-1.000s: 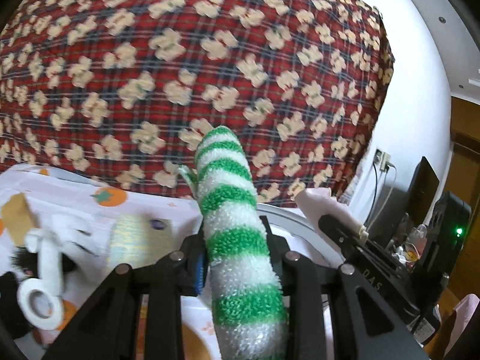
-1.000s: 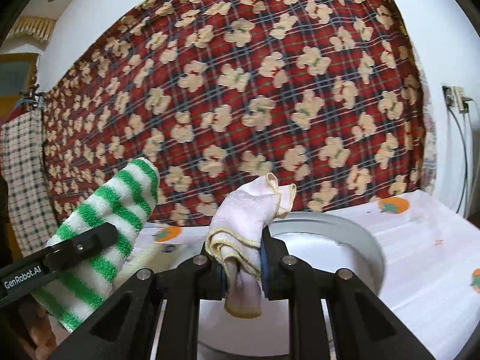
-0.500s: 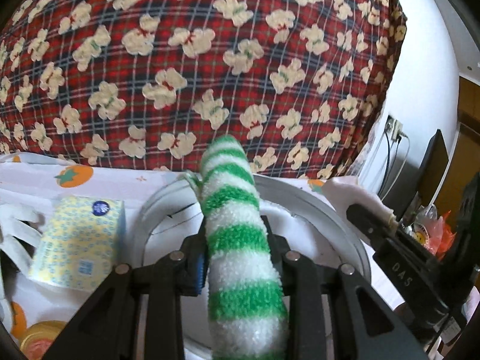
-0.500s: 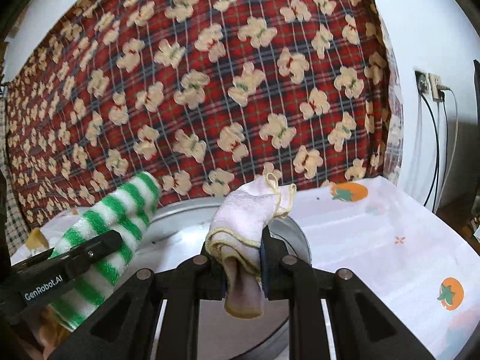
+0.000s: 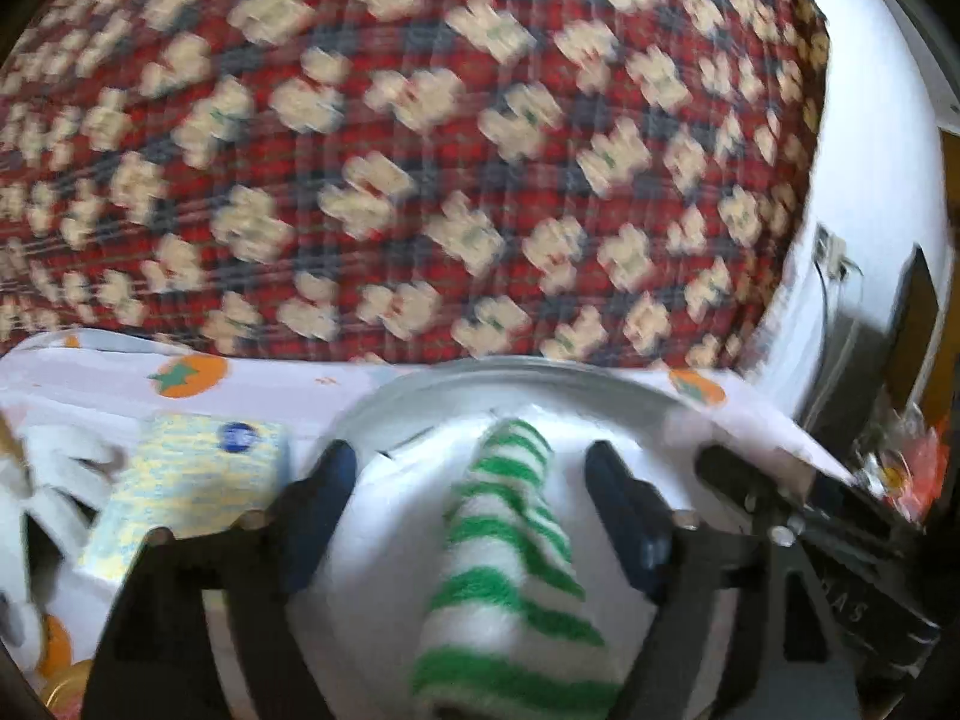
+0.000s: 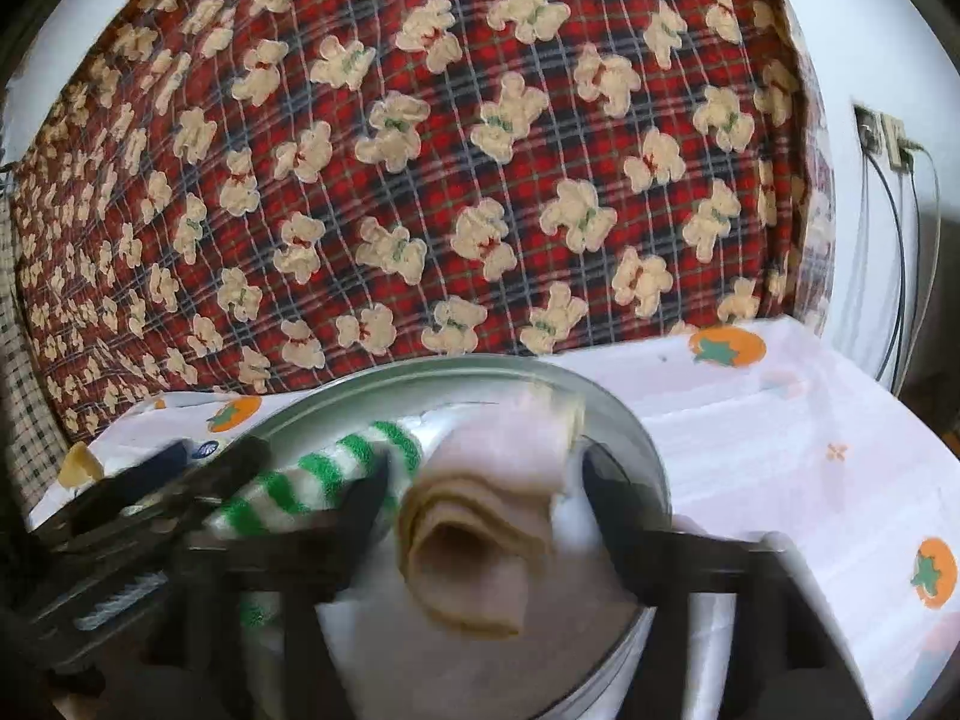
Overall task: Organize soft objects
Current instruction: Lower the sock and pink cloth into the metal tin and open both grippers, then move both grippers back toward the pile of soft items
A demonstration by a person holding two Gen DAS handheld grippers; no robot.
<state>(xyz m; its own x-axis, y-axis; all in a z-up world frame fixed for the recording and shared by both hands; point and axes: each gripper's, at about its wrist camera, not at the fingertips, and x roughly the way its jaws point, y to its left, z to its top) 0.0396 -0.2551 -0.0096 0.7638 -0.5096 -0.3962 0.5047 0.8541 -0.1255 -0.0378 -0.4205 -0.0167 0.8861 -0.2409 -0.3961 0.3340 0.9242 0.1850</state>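
— While both views are smeared by motion, what can be made out?

— Left gripper [image 5: 468, 498]: fingers spread wide, released. Between them, untouched on either side, a green-and-white striped sock [image 5: 510, 570] lies inside the round metal basin [image 5: 540, 369].

— And the other side?

— Right gripper [image 6: 480, 498]: fingers also parted, gripping nothing. A folded pink cloth [image 6: 480, 540] sits between them in the same basin, probably resting on its white floor, just beside the sock.

— Anything nearby?

— A yellow tissue pack [image 5: 186, 480] lies left of the basin on a persimmon-print tablecloth [image 6: 810, 420].
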